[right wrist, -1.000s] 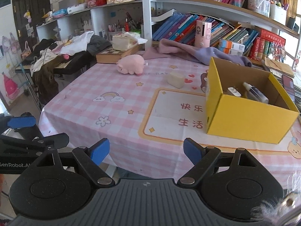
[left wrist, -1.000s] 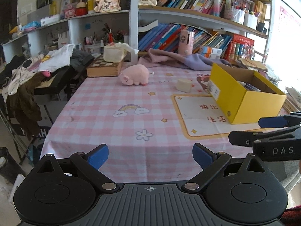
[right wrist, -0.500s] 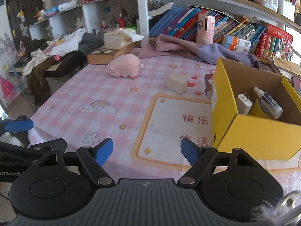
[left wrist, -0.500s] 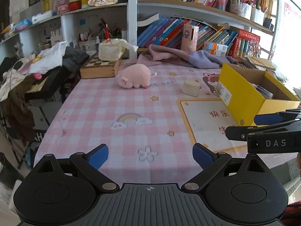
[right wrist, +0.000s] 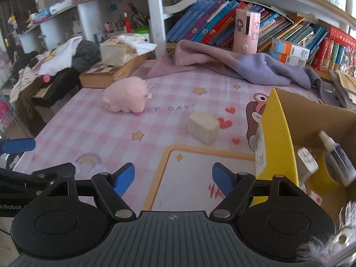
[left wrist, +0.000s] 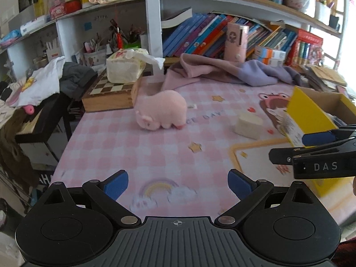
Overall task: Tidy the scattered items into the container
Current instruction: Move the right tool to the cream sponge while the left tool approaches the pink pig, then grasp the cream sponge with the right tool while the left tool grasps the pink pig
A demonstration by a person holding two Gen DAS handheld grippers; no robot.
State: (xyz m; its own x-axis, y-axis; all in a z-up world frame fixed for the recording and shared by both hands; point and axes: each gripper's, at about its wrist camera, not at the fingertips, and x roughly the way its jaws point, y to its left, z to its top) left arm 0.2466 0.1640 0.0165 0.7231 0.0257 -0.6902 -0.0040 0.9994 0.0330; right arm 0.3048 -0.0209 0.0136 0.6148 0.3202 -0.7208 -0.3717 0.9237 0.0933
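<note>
Both grippers stand wide and empty over the worktop [left wrist: 138, 146]. Ahead of the left gripper [left wrist: 178, 183] lies the pink plush pig [left wrist: 162, 110]. Only the right gripper [right wrist: 173, 175] sees inside the yellow box [right wrist: 278, 138] to its right: a bottle [right wrist: 338, 158] and charger [right wrist: 308, 163]; a cream block [right wrist: 203, 125] lies ahead.

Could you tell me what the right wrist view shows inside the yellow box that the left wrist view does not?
Only the right wrist view shows the contents of the yellow box: a white plug and a small bottle. Only the left wrist view shows the right tool from the side. Both show the pink plush pig and the cream block on the tablecloth.
</note>
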